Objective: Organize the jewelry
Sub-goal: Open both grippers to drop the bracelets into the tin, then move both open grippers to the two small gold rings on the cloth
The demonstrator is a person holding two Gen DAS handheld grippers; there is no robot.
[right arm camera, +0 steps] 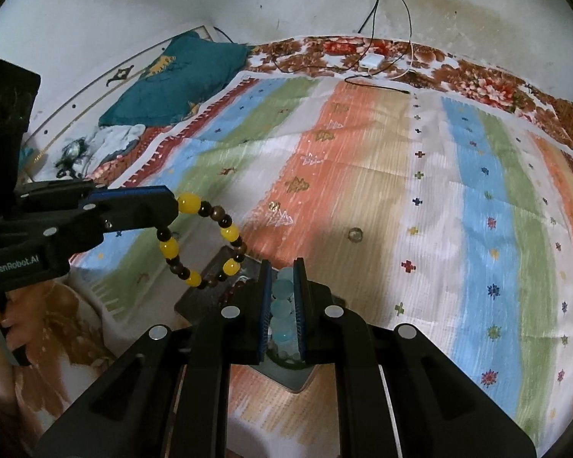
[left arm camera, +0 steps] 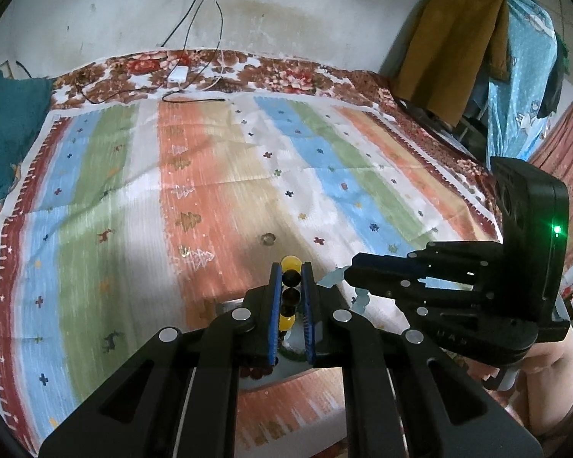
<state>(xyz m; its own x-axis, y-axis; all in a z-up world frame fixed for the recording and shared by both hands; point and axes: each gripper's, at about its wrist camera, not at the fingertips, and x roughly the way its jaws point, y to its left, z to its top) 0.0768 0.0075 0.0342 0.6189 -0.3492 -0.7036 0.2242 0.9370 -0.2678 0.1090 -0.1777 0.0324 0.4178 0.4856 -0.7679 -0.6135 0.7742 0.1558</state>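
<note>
Holding both bracelets aloft: left gripper (left arm camera: 291,297) clenched on the yellow-and-brown bracelet (right arm camera: 200,242), right gripper (right arm camera: 284,303) grasping the pale blue bracelet (right arm camera: 282,307); lowering them into the tray (right arm camera: 286,376) on the bed probably follows.

Both grippers (left arm camera: 291,305) (right arm camera: 282,305) were matte black with blue finger pads (left arm camera: 275,313), silver round screws, a green light, and possibly "GenRobot.AI" lettering.
</note>
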